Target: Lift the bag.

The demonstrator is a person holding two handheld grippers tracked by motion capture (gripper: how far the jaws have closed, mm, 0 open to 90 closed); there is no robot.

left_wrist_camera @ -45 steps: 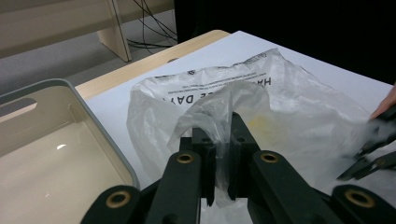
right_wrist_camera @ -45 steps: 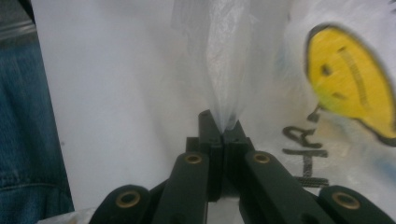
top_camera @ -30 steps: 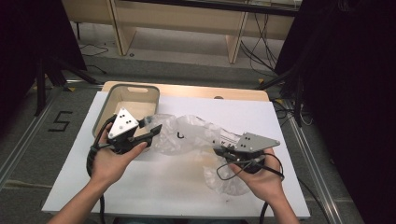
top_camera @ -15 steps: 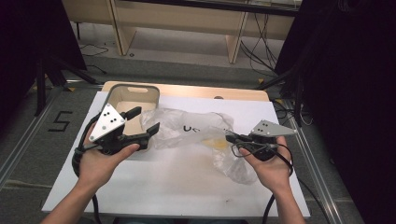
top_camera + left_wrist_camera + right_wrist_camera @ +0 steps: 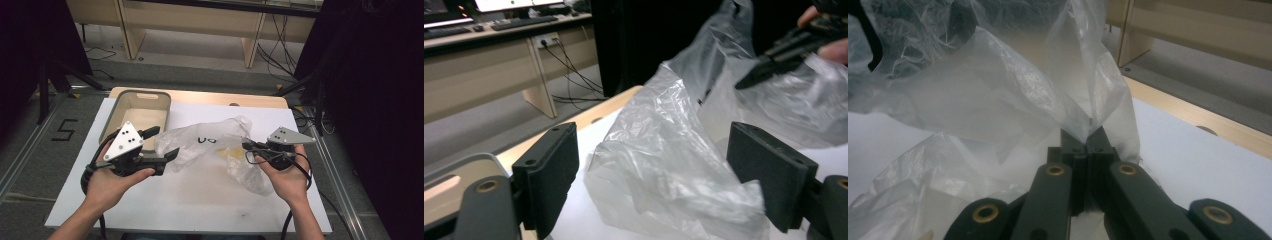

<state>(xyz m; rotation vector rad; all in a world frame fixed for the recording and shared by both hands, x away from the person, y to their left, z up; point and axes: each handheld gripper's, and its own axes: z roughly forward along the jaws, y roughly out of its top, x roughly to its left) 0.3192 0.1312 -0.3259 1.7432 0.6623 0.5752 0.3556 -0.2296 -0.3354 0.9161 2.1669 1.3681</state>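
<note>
I have the table (image 5: 200,200) in front of me with a clear plastic bag (image 5: 210,145) stretched across its middle, and a tray (image 5: 137,107) at the far left corner, just beyond my left gripper (image 5: 162,145). The bag's long axis runs from one gripper to the other, so it lies to the right of my left tool and to the left of my right gripper (image 5: 246,145).

The right gripper is clamped on the bag: in the right gripper view its jaws meet flat with a pinch of film (image 5: 1088,122) caught at the tips, the rest billowing up and away from them.

The left gripper's jaws have just been opening and now stand wide apart. In the left gripper view a crumpled fold of the bag (image 5: 664,190) sits between the pads (image 5: 551,175). I think it may brush the right-hand pad near the bottom, but neither pad presses on it, so I count that side as let go.

For a new grip, the left gripper is the free one, and the nearest film lies straight ahead between its jaws.
</note>
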